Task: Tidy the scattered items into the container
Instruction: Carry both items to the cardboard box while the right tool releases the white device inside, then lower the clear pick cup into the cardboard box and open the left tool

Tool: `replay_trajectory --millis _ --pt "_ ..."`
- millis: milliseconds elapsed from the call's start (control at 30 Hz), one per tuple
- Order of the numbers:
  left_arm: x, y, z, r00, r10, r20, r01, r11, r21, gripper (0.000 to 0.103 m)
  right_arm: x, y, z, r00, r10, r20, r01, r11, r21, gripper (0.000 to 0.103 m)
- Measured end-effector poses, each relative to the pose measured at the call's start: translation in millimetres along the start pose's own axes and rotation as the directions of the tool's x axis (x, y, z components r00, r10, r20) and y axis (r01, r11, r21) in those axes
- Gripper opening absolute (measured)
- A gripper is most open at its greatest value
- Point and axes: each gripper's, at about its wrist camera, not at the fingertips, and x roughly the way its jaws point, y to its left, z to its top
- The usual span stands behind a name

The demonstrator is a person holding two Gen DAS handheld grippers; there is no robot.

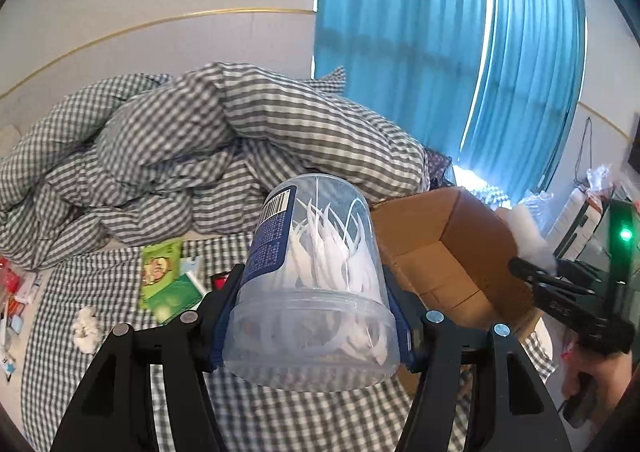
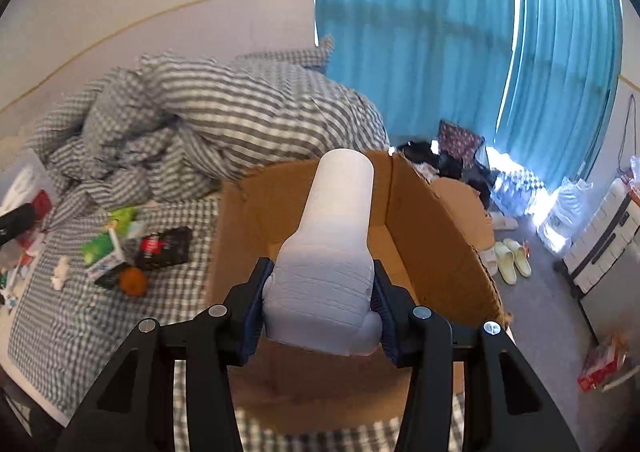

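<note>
On a checked bed (image 2: 100, 324) beside blue curtains, the right gripper (image 2: 320, 296) is clamped on a white tissue pack (image 2: 328, 264) directly above the open cardboard box (image 2: 436, 219), while the left gripper (image 1: 316, 316), clamped on a floss-pick jar (image 1: 316, 276), waits left of the box's near corner.

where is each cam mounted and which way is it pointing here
Left wrist: sits on the left gripper, looking along its fingers at the clear jar it clamps, the bed behind; the right gripper and holding hand show at right.
Right wrist: sits on the right gripper, looking down past its held white roll into the cardboard box.
Shared: box, checked duvet, blue curtain.
</note>
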Motion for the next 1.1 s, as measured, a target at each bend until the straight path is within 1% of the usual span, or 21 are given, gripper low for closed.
replay_trajectory --millis 67,200,400,433,467,500,533,567,700,833,933,1100 --pt "9.3 -2.8 1.3 1.0 -0.004 -0.009 0.004 1.0 0.001 0.064 16.7 -8.6 -0.4 1.0 -0.004 -0.022 0.004 1.0 0.001 0.047" --pt "22.8 -1.1 3.8 1.0 0.004 -0.021 -0.004 1.0 0.002 0.064 40.6 -11.7 -3.4 0.998 -0.009 -0.055 0.009 1.0 0.006 0.047" --pt "30.0 18.3 4.2 0.999 0.024 -0.028 -0.025 1.0 -0.013 0.064 54.8 -7.3 -7.4 0.997 -0.043 -0.065 0.042 0.999 -0.021 0.048" --pt "29.0 24.1 4.2 0.999 0.03 -0.027 -0.031 0.999 -0.023 0.064 55.8 -5.8 -7.6 0.997 -0.049 -0.062 0.048 0.999 -0.025 0.051" --pt "28.2 29.3 4.4 0.999 0.034 -0.028 -0.035 0.999 -0.032 0.064 56.1 -4.3 -7.4 0.997 -0.058 -0.058 0.057 0.998 -0.028 0.064" --pt "26.7 35.1 4.4 0.999 0.038 -0.029 -0.039 0.998 -0.042 0.064 55.2 -3.2 -7.0 0.996 -0.071 -0.049 0.07 0.997 -0.03 0.073" --pt "24.9 40.1 4.3 0.999 0.043 -0.029 -0.045 0.998 -0.05 0.064 52.5 -2.7 -6.7 0.996 -0.089 -0.03 0.088 0.996 -0.032 0.089" --pt "23.3 43.7 4.6 0.998 0.051 -0.028 -0.052 0.997 -0.053 0.064 48.5 -1.9 -6.4 0.995 -0.101 -0.005 0.101 0.994 -0.033 0.092" --pt "12.9 58.4 7.2 0.996 0.086 -0.009 -0.086 0.994 -0.066 0.064 36.3 0.0 -4.9 0.992 -0.116 0.043 0.117 0.993 -0.029 0.092" --pt "7.0 63.2 14.1 0.997 0.073 -0.002 -0.072 0.994 -0.087 0.064 27.3 -2.5 -4.6 0.991 -0.113 0.068 0.114 0.993 -0.014 0.092" --pt "5.8 53.0 21.7 0.998 0.067 0.013 -0.066 0.996 -0.063 0.064 20.0 -5.9 -5.4 0.991 -0.105 0.081 0.105 0.994 0.001 0.092" --pt "15.0 24.4 34.8 1.0 0.008 0.017 -0.007 0.999 -0.036 0.064 12.0 -17.2 -9.3 0.993 -0.081 0.083 0.078 0.996 0.034 0.092"
